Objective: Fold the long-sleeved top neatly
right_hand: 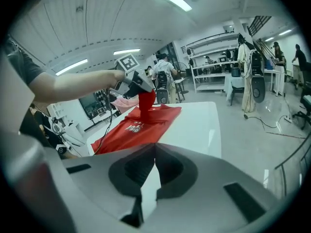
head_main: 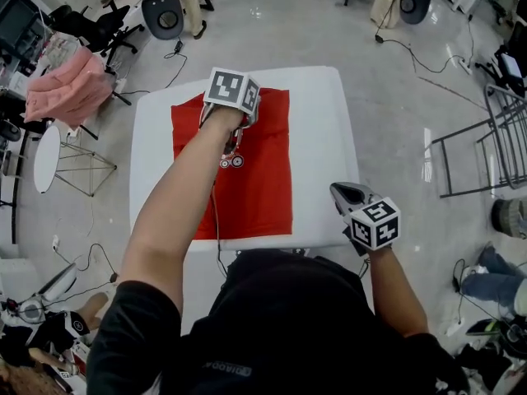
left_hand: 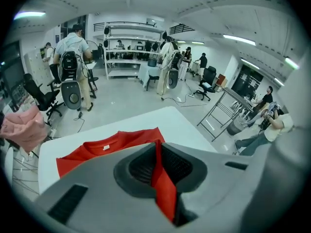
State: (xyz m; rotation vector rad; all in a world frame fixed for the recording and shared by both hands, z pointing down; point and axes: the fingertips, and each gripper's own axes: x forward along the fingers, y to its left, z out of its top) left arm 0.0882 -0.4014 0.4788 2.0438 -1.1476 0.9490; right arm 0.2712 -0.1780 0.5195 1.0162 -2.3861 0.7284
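A red long-sleeved top point(head_main: 263, 179) lies flat on a white table point(head_main: 321, 138), collar toward the far edge, with a small print at mid-chest. My left gripper point(head_main: 237, 130) hangs over the top's upper middle, shut on a pinched fold of the red fabric point(left_hand: 164, 188) that runs between its jaws point(left_hand: 158, 147). In the right gripper view that fold rises from the top point(right_hand: 141, 127) to the left gripper point(right_hand: 138, 89). My right gripper point(head_main: 339, 189) is near the table's front right edge, beside the top, shut with nothing in it point(right_hand: 154, 147).
A pink garment point(head_main: 70, 85) sits on a rack to the left of the table. A metal frame rack point(head_main: 486, 146) stands on the right. Office chairs, cables and people point(left_hand: 73, 67) fill the floor beyond. A thin cable point(head_main: 216, 212) trails along the top's left side.
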